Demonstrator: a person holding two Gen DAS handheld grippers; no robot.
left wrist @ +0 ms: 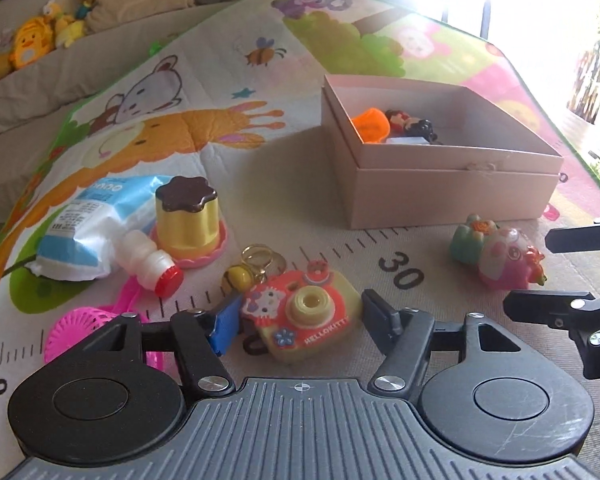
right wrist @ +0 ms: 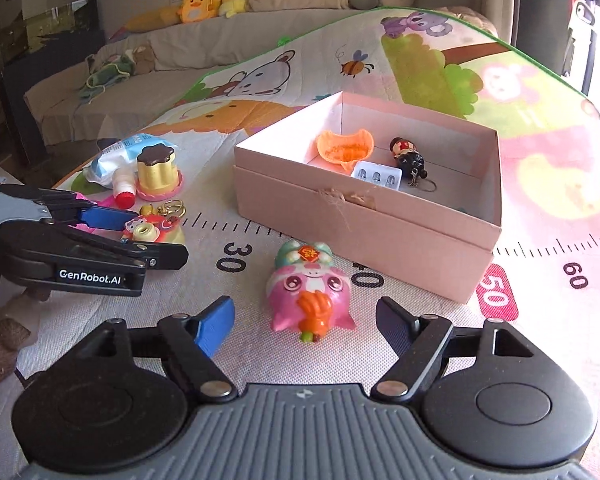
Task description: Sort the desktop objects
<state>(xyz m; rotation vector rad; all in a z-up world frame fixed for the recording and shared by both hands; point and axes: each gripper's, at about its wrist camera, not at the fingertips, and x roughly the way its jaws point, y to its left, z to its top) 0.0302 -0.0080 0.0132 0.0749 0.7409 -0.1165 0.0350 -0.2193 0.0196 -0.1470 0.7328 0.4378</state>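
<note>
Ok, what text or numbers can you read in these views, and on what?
"HELLOKITTY": toy camera
"GenRobot.AI": left tongs
"0cm", "30", "40", "50", "60": ruler printed on the play mat
White pouch: print too blurred to read
Emblem on pink pig toy: unreadable

In the left wrist view, the pink plastic mesh toy is partly covered by the left gripper's own body, and the upper right corner is washed out by glare. The right gripper is cut off by the right edge. The contents of the pale pink cardboard box are half hidden behind its near wall. In the right wrist view, the toy camera keychain is largely masked by the left gripper's fingers.
</note>
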